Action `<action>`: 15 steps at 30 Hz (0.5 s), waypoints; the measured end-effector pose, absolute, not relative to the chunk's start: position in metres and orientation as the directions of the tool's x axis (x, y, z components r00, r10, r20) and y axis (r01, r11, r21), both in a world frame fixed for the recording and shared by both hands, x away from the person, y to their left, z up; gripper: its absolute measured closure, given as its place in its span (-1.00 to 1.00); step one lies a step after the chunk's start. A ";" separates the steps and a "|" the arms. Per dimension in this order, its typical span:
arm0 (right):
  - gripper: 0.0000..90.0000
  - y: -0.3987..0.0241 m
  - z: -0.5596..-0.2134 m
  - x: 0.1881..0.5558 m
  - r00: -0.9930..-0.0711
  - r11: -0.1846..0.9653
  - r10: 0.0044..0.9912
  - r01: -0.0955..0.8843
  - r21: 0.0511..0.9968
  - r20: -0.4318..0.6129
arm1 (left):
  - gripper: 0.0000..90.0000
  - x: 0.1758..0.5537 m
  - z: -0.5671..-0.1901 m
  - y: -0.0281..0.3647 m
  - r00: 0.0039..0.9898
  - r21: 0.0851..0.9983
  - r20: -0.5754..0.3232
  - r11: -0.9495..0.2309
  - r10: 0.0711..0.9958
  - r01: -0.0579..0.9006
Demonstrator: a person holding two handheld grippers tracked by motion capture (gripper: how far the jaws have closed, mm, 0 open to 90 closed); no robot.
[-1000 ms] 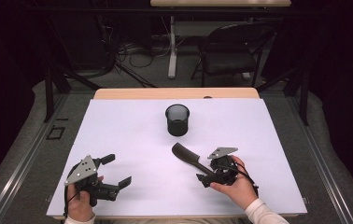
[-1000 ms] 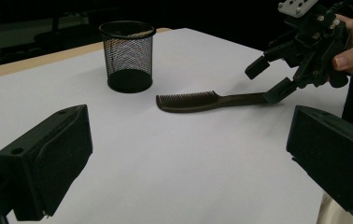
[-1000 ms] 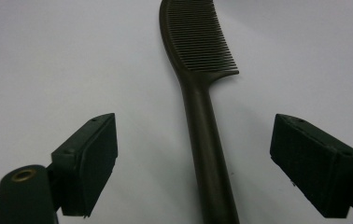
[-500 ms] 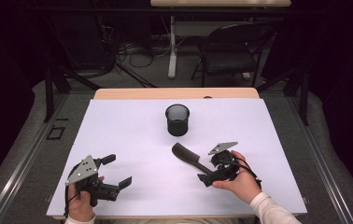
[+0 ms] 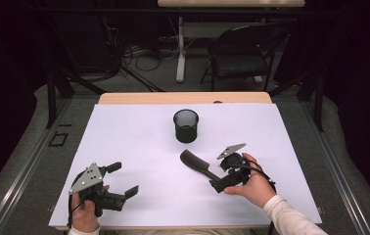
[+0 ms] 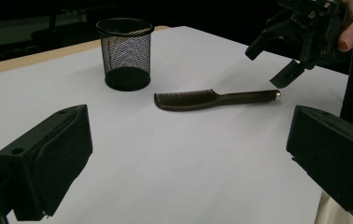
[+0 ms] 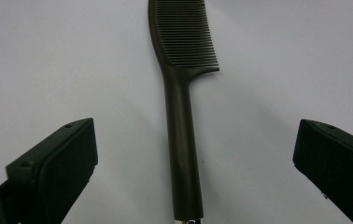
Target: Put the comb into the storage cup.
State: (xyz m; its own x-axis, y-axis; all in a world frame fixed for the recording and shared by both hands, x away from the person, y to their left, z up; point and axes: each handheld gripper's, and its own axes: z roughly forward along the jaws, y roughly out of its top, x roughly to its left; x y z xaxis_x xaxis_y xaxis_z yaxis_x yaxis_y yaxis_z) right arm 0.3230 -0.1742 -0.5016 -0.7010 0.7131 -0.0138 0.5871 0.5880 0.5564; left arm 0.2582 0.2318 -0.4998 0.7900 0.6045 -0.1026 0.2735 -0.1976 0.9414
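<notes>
Your right gripper (image 5: 216,177) hovers at the handle end of the comb (image 5: 196,164). Its jaws have just been opening and now stand wide apart, with the handle lying between them on the white sheet (image 5: 139,137), touched by neither; the toothed end points away, ahead of the jaws. Your left gripper (image 5: 123,180) rests low on the sheet, jaws also apart and empty. The comb lies well ahead of them, and the mesh cup (image 5: 186,125) stands beyond it.

Place: a lab-like recording room
Signs: dark surround, loose cables (image 5: 139,54) on the floor and a folding chair (image 5: 244,51) beyond the white-covered table (image 5: 139,132)
</notes>
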 end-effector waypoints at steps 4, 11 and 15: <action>-0.98 -0.173 -0.498 0.327 -0.714 0.618 0.700 0.589 0.520 -0.023 | -0.99 0.258 -0.500 0.232 0.790 0.941 -0.102 -0.198 0.604 0.273; -0.86 -0.171 -0.497 0.333 -0.733 0.646 0.680 0.596 0.477 -0.006 | -0.99 0.258 -0.500 0.231 0.790 0.940 -0.103 -0.202 0.604 0.276; -0.86 -0.168 -0.499 0.336 -0.741 0.669 0.672 0.601 0.437 -0.009 | -0.99 0.259 -0.500 0.231 0.790 0.939 -0.103 -0.203 0.605 0.279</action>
State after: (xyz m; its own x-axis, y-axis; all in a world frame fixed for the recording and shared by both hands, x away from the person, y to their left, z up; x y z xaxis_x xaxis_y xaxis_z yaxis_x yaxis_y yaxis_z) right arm 0.3359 -0.1683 -0.4986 -0.7407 0.6718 -0.0093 0.6012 0.6689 0.4372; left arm 0.2586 0.2315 -0.5001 0.7897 0.6047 -0.1035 0.2788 -0.2035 0.9386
